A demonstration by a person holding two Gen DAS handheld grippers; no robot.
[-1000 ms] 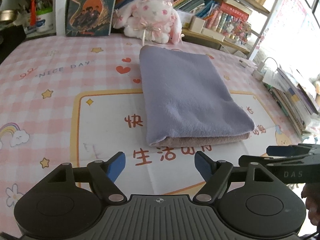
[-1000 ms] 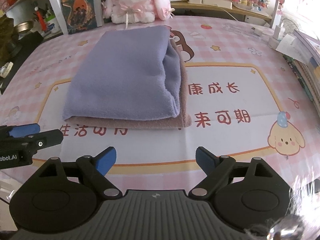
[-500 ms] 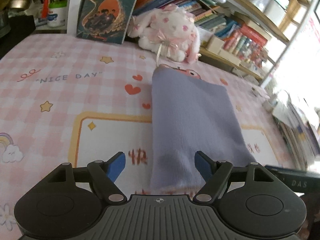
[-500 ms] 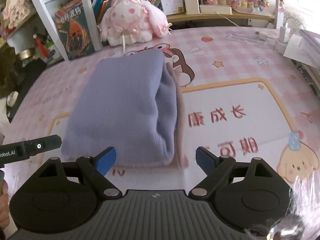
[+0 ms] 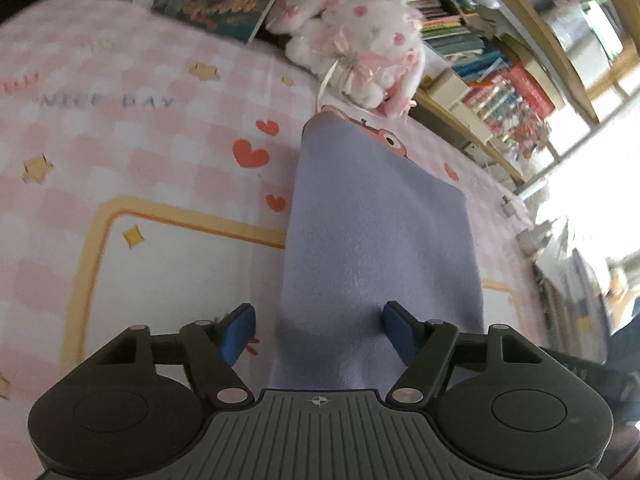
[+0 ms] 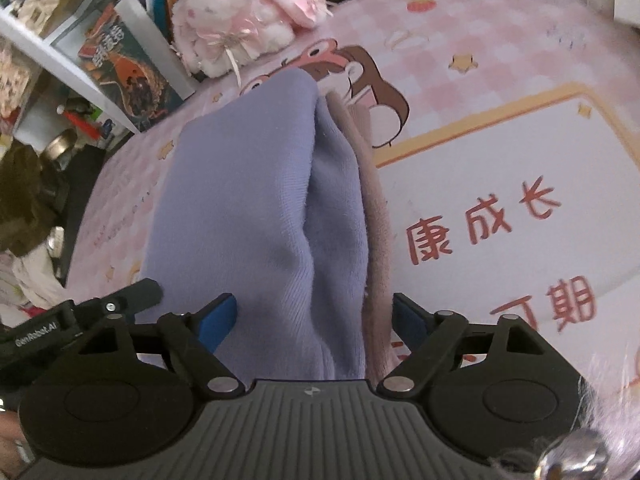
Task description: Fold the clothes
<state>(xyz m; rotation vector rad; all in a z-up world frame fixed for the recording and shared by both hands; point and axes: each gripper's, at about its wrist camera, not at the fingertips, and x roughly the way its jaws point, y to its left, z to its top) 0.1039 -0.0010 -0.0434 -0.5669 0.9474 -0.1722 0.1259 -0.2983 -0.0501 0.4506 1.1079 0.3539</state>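
A pink checked surface [image 5: 132, 168] fills both views, printed with stars, hearts, a yellow-bordered white panel and a cartoon figure. "DAY" can be read at the upper left of the left wrist view; red Chinese characters sit at the right of the right wrist view. Bookshelves [image 5: 500, 60] packed with books run across the upper right of the left view. A white and pink plush rabbit [image 5: 360, 36] sits at the top centre beside an upright dark book [image 6: 128, 76]. The folded lilac garment [image 5: 376, 240] lies mid-frame, with a beige layer [image 6: 376, 216] under it. The left claw [image 5: 318, 334] and right claw [image 6: 316, 320] each straddle its near edge, jaws just narrowed yet clear of the cloth. "GenRobot.AI" is printed on the left claw's arm at the lower left of the right view.
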